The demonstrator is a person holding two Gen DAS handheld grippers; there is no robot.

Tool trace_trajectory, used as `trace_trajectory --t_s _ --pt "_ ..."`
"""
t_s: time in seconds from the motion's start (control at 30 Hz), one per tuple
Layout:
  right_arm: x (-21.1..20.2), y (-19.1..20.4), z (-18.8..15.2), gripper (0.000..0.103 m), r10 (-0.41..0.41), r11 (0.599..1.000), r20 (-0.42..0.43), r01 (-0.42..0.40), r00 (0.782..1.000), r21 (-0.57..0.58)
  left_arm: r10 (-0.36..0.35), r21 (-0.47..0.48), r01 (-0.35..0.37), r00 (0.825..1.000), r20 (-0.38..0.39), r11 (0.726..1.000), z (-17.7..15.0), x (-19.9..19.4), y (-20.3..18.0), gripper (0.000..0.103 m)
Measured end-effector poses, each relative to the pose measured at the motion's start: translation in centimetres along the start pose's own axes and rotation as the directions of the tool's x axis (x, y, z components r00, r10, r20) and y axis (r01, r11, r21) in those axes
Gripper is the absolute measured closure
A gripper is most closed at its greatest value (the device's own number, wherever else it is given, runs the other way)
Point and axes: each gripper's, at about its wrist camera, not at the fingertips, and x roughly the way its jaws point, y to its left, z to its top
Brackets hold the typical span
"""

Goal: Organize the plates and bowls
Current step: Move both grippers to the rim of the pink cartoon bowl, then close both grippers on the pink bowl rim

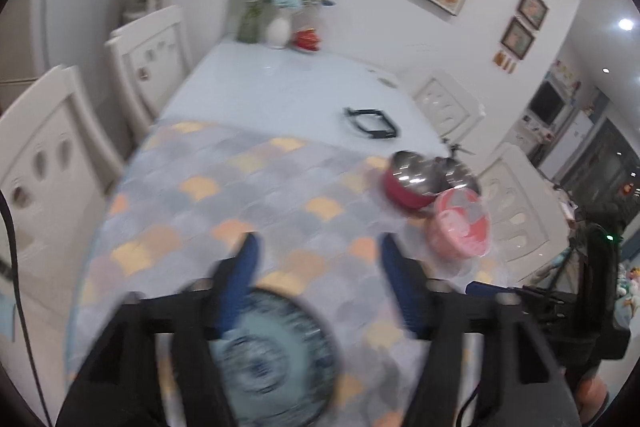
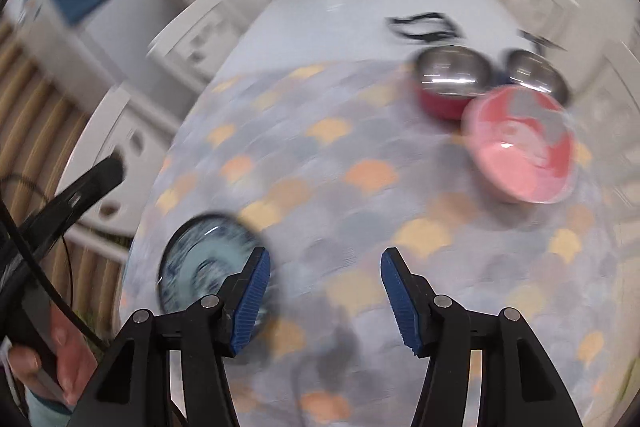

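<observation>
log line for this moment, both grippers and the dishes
left gripper: open, empty | right gripper: open, empty | blue plate: on mat | pink bowl: beside red bowl

on a patterned mat [image 2: 320,155] covering the near part of a table [image 1: 288,83]: a plate [image 2: 200,259] at near left, a bowl [image 2: 520,151] at far right. just behind that bowl, two metal bowls [image 2: 454,71] side by side, the left one close against it. farther back on the bare table, a dark frame [image 1: 372,123]; at the far edge, a vase [image 1: 278,29]. chairs [image 1: 48,155] along the left side.
</observation>
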Motion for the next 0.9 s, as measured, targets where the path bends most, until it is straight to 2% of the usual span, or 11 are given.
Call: trace_trajectory --t_s 0.07,0.13,0.2,0.37,0.5,0.63,0.67,0.73,0.77,0.83,0.9 --pt "-1.2 -4.3 1.1 0.036 -0.010 0.996 0.008 0.010 1.000 0.083 -0.047 0.003 0.047 0.999 -0.014 0.999 0.8 2.1 -3.0 0.028" --pt "-2.2 -9.0 2.0 0.030 -0.027 0.983 0.014 0.024 1.000 0.180 -0.086 0.002 0.086 0.995 -0.052 0.996 1.3 4.3 -5.6 0.028" --pt "-3.0 -13.5 2.9 0.029 -0.028 0.966 0.020 0.022 0.999 0.259 -0.134 -0.015 0.133 0.986 -0.098 0.991 1.6 7.6 -8.9 0.028" --pt "-2.6 -21.5 5.2 0.029 -0.055 0.945 -0.019 0.058 0.998 0.323 -0.123 -0.037 0.118 0.965 -0.232 0.992 1.1 15.5 -14.5 0.035" --pt "-0.4 -23.9 6.7 0.029 -0.044 0.957 -0.053 0.057 0.998 0.285 -0.079 -0.055 0.065 0.950 -0.301 0.996 -0.2 20.6 -16.9 0.047" --pt "1.7 -25.0 7.7 0.030 -0.029 0.975 -0.075 0.045 0.997 0.217 -0.038 -0.095 0.006 0.942 -0.334 0.995 -1.1 23.2 -17.1 0.055" --pt "2.2 -25.0 7.9 0.033 -0.033 0.980 -0.081 0.048 0.996 0.195 -0.033 -0.112 -0.006 0.939 -0.341 0.994 -1.4 23.7 -17.0 0.057" --pt "3.6 -25.3 8.3 0.042 -0.036 0.986 -0.098 0.051 0.995 0.157 -0.039 -0.142 -0.013 0.935 -0.352 0.990 -1.7 24.6 -16.6 0.073" --pt "4.1 -25.4 8.4 0.047 -0.027 0.989 -0.106 0.043 0.994 0.143 -0.041 -0.152 -0.015 0.933 -0.359 0.988 -1.9 25.0 -16.5 0.075" --pt "4.9 -25.5 8.7 0.052 -0.039 0.992 -0.097 0.050 0.994 0.117 -0.045 -0.173 -0.020 0.931 -0.362 0.985 -2.3 25.4 -16.2 0.087" --pt "5.5 -25.5 8.8 0.059 -0.046 0.994 -0.093 0.055 0.995 0.096 -0.058 -0.191 -0.011 0.933 -0.355 0.982 -2.7 25.5 -16.1 0.089"
